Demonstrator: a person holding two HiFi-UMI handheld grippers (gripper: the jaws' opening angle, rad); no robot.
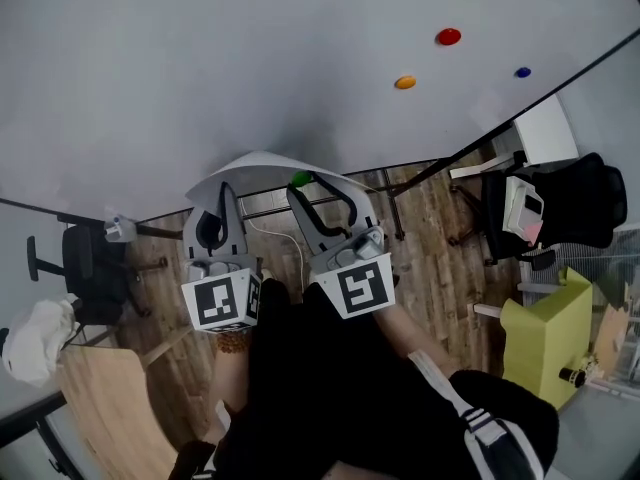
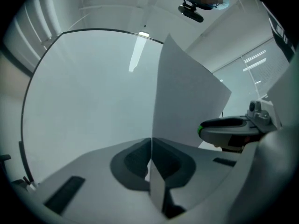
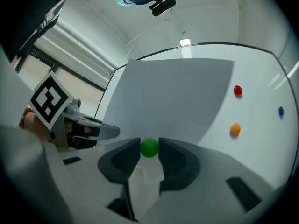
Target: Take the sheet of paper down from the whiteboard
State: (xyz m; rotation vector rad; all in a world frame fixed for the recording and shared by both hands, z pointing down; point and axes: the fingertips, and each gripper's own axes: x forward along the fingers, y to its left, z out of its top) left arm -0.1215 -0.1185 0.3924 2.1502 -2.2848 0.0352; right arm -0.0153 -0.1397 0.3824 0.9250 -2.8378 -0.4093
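Your left gripper (image 2: 150,146) has its jaws pinched together on the sheet of paper (image 2: 187,97), right gripper (image 3: 149,154) jaws clamped on the green magnet (image 3: 149,147), sheet bowed btwn them just off the whiteboard (image 1: 200,68), so takedown looks approx. done, only carrying it clear left.

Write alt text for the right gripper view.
The right gripper pinches a green magnet between its jaws, with the sheet of paper behind it, in front of the whiteboard. A red magnet, orange magnet and blue magnet dot the board at right; the left gripper is at the sheet's lower left.
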